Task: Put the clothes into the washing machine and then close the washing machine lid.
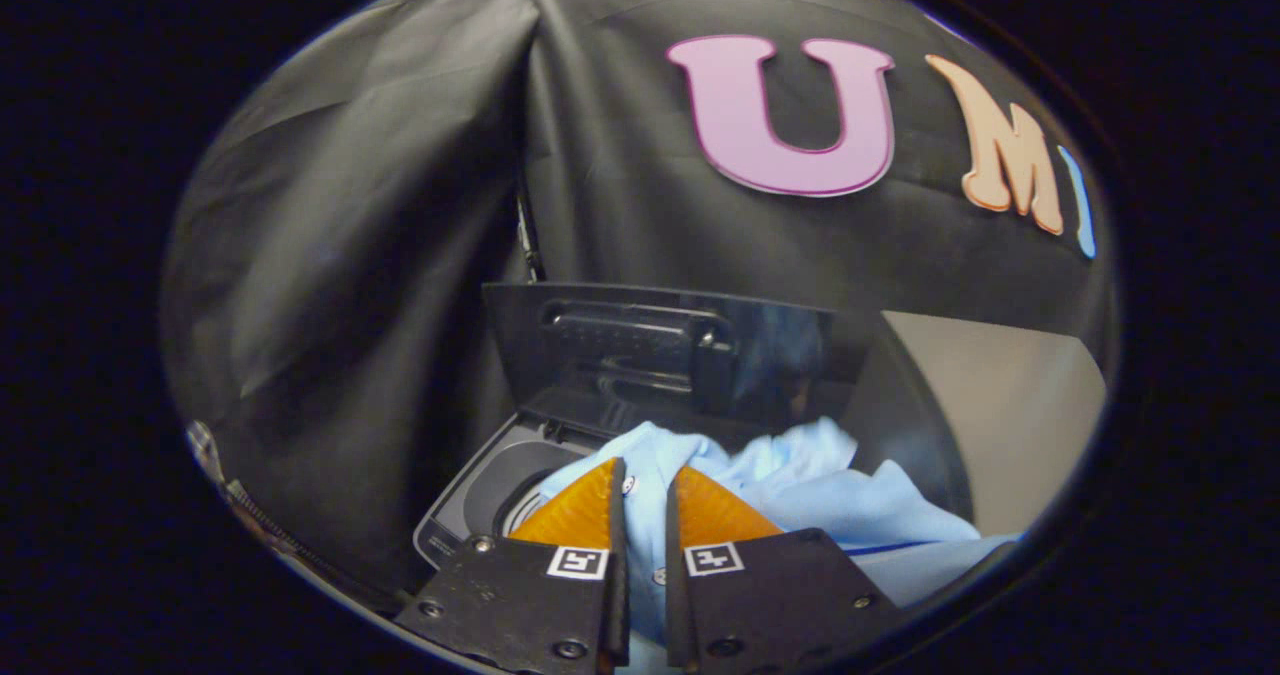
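a: so, where does it stand? the gripper (645,495) sits low in the middle of the frame, its orange fingers (575,510) drawn nearly together with a fold of the light blue shirt (800,500) pinched in the narrow slot between them.

b: pinched on both sides, by my reading. a row of small buttons runs right through the gap. most of the shirt is bunched just beyond the fingers and spills toward the lower right.

a: and the washing machine (480,500)?

b: its grey top and the curve of the tub opening peek out at lower centre-left, just past the left finger. the dark lid (640,350) stands raised behind the shirt, mid-frame, with the booth wall (350,255) above it.

a: what worries you?

b: the grip is on a thin fold only. if the cloth slides out early, it lands on the rim instead of in the tub.

a: and the part trailing off at the lower right?

b: that could drape over the edge. whether any of it is inside the tub yet, i can't tell. shut the lid on a hanging sleeve and it won't close flat.
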